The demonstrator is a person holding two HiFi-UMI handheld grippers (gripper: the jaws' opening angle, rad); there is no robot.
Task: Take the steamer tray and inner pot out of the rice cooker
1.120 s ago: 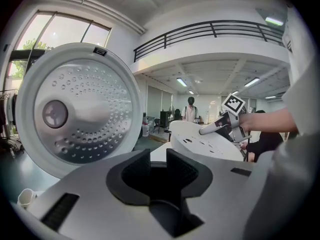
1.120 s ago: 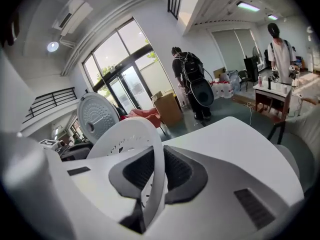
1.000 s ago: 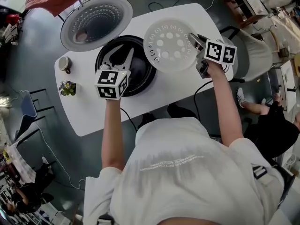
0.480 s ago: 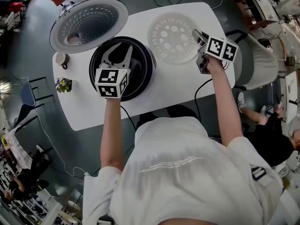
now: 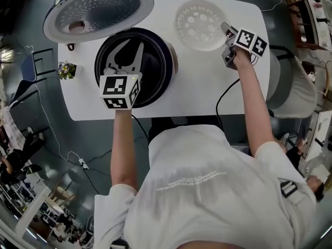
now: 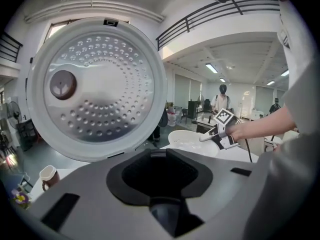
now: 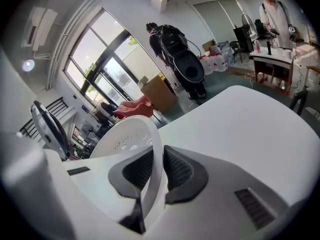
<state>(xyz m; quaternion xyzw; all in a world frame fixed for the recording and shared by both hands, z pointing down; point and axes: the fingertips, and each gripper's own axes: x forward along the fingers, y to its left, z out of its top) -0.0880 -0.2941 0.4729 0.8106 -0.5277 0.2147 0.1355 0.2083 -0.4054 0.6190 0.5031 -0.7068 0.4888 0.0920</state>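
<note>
At the far left of the white table [image 5: 197,87] stands a small potted plant [image 5: 66,70], and beside it a mug [image 6: 49,176] with a dark inside, largely tucked under the cooker's lid in the head view. The round lid [image 5: 97,12] stands swung open behind the rice cooker [image 5: 168,61], its dimpled metal inner face and round steam cap turned toward the person. The dark inner pot [image 5: 155,74] sits in the cooker body. The left gripper [image 5: 130,48] hangs over the pot's mouth and points toward the lid; its jaws stand partly apart, with nothing between them. To the right of the cooker, the white steamer tray [image 5: 199,25], pierced with round holes, is out of the cooker and over the table's right part; whether it rests fully on the tabletop cannot be told. The right gripper [image 5: 225,29] reaches it from the right, jaws narrow and closed on the tray's rim, the thin white edge pinched between the two ribbed black pads [image 7: 177,171].
</note>
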